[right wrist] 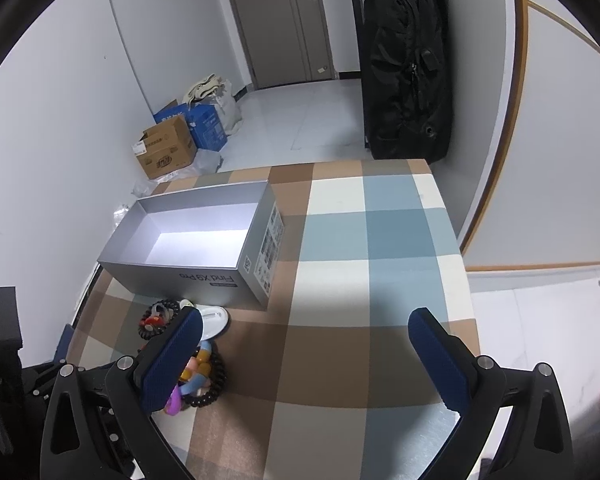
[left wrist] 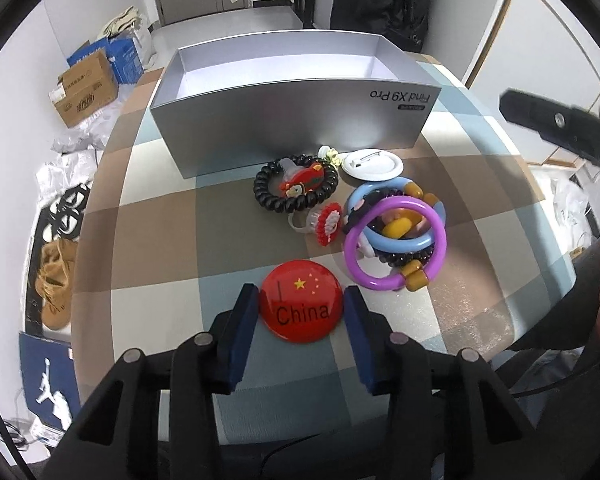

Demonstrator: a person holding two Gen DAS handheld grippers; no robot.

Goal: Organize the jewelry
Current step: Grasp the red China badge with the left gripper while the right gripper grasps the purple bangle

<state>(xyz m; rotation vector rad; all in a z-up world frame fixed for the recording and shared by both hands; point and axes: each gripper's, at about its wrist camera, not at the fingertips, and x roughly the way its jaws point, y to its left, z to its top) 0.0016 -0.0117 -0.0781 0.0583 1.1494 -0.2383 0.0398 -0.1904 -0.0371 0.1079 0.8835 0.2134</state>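
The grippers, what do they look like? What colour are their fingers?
Both the left gripper and the right gripper look alike: black plastic linkage arms with round silver rivets, ending in two flat, dark blue fingers. The right gripper's pads have a fine ribbed texture. No lettering shows on either.

Round red "China" badge (left wrist: 301, 307) lying flat near the tabletop's front edge; bracelets (left wrist: 396, 236), rings and hair ties clustered mid-tabletop before the open silver box (left wrist: 292, 120).
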